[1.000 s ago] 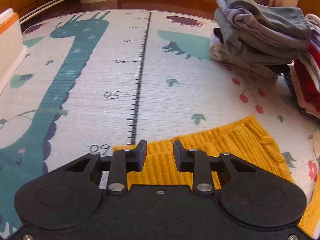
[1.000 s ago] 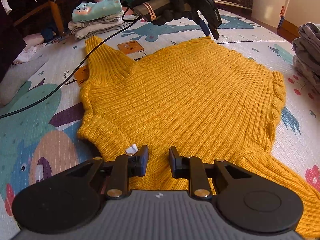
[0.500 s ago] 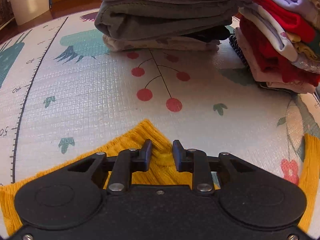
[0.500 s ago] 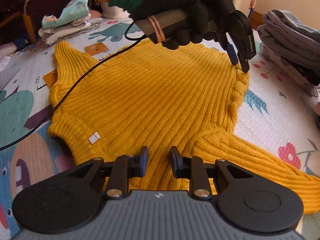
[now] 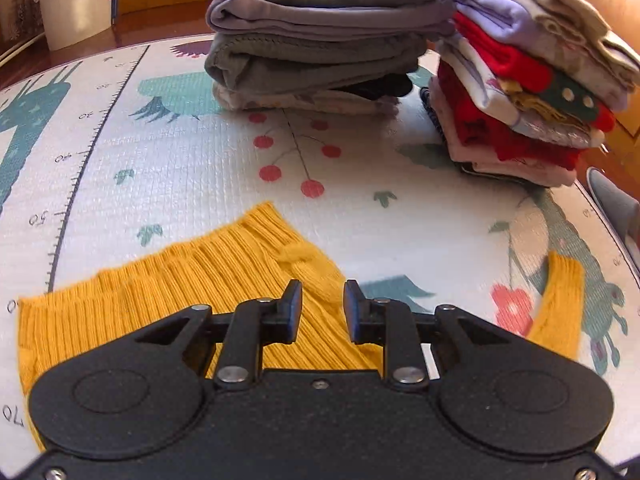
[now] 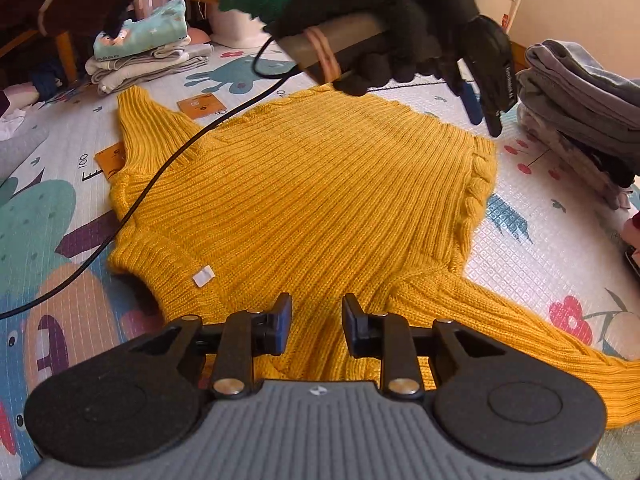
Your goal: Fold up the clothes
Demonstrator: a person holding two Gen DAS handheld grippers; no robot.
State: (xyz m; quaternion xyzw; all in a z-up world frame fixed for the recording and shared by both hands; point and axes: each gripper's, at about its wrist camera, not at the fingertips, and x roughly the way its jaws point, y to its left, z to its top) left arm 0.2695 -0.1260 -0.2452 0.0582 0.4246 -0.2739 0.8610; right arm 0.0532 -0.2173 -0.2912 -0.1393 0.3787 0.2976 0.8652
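Tongs first: the left tongs (image 5: pixel 322 306) have their jaws a little apart with nothing pinched, hanging over the cable-knit edge of the yellow sweater (image 6: pixel 320 200). In the right wrist view you can see the same left tongs (image 6: pixel 486 114) from outside, held by a black-gloved hand (image 6: pixel 360 40) with a green cuff, tips pointing down just above the sweater's far right corner, not clearly touching it. A black cable (image 6: pixel 168 168) runs from that handle across the knit and off to the left.

The right tongs (image 6: pixel 316 326) are also slightly spread and empty, sitting over the near edge of the sweater, about where the body meets the sleeve (image 6: pixel 520 328) that stretches out to the right. A small white tag (image 6: pixel 203 276) lies just left of them, next to the neck opening.

The sweater is spread flat on a printed play mat (image 5: pixel 180 152) with a ruler strip and cherries. Past its corner, well apart from it, sit two stacks of folded clothes: a grey pile (image 5: pixel 320 40) and a red and lilac pile (image 5: pixel 520 100). Another small folded stack (image 6: pixel 140 52) is at the far left of the mat.
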